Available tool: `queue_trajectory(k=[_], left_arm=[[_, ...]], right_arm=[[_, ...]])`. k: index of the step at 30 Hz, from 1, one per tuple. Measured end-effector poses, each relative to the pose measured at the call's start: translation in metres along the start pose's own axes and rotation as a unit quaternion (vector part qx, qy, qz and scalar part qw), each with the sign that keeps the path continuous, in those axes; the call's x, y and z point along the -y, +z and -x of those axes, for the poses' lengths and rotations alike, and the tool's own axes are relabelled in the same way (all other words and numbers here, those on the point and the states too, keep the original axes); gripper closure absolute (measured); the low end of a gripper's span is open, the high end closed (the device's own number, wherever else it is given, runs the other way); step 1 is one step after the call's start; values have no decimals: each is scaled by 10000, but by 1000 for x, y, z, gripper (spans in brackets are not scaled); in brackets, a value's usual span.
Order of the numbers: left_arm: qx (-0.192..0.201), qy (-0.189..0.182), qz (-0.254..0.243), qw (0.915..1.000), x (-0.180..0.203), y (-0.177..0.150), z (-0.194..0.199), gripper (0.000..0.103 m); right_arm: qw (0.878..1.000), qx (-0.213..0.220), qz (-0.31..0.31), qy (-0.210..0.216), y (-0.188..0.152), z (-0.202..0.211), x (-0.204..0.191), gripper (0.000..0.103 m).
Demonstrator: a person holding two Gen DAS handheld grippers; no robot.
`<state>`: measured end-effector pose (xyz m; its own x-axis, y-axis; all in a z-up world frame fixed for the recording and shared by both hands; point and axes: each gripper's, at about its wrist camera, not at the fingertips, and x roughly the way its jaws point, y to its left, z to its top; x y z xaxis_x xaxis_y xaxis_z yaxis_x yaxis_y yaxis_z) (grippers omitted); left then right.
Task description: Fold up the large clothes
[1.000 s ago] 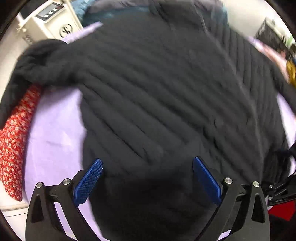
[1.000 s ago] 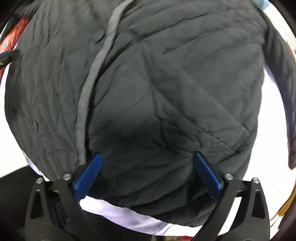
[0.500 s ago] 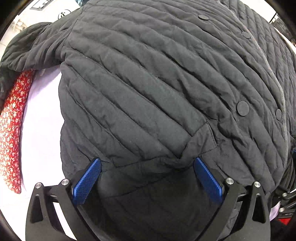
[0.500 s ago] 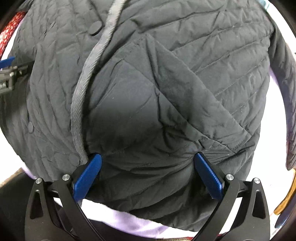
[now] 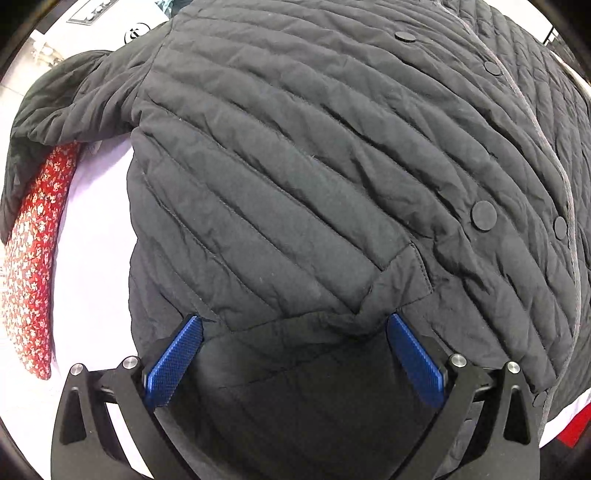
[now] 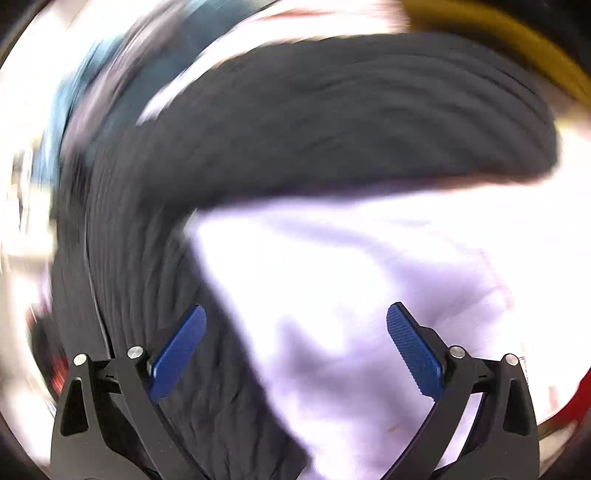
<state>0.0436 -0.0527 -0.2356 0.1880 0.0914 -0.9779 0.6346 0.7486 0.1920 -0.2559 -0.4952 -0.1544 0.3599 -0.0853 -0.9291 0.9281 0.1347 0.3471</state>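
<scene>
A black quilted jacket (image 5: 314,166) with round snaps lies spread on a pale lilac sheet (image 5: 92,240). My left gripper (image 5: 293,350) is open and low over the jacket's lower hem, whose fabric fills the space between the blue pads (image 5: 177,354). In the blurred right wrist view the jacket's body (image 6: 140,295) runs up the left and its sleeve (image 6: 369,122) stretches out to the right. My right gripper (image 6: 295,343) is open and empty, over bare sheet (image 6: 369,277) beside the jacket's edge.
A red floral cloth (image 5: 33,258) lies at the left under the jacket's left sleeve (image 5: 59,103). A white appliance (image 5: 110,18) stands at the back left. Something yellow (image 6: 517,40) shows at the right view's top right, something red (image 6: 569,402) at its right edge.
My right gripper has swung fast to the right, off the jacket's front and over bare sheet near the sleeve. My left gripper has stayed almost still over the hem.
</scene>
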Motion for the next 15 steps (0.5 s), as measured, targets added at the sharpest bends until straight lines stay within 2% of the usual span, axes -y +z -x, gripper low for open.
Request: queue_trajectory(k=[3, 6, 8, 10, 14, 15], left_arm=[[-27, -13, -7, 10000, 0, 3, -1, 4], [-50, 19, -17, 10000, 1, 6, -2, 4], [-67, 49, -32, 10000, 1, 8, -3, 5], [-101, 90, -60, 9999, 3, 10, -2, 5], [-167, 241, -149, 9995, 10, 16, 5, 5], [-163, 282, -180, 9993, 12, 17, 7, 5]], right_arm=[[9961, 372, -786, 146, 22, 12, 47, 17], [9872, 676, -1433, 179, 39, 20, 89, 17], [9804, 787, -1784, 267, 45, 25, 114, 23], [9741, 862, -2050, 409, 48, 23, 125, 29], [9619, 1039, -2430, 704, 51, 16, 143, 32], [9597, 1068, -2498, 723, 62, 22, 152, 38]])
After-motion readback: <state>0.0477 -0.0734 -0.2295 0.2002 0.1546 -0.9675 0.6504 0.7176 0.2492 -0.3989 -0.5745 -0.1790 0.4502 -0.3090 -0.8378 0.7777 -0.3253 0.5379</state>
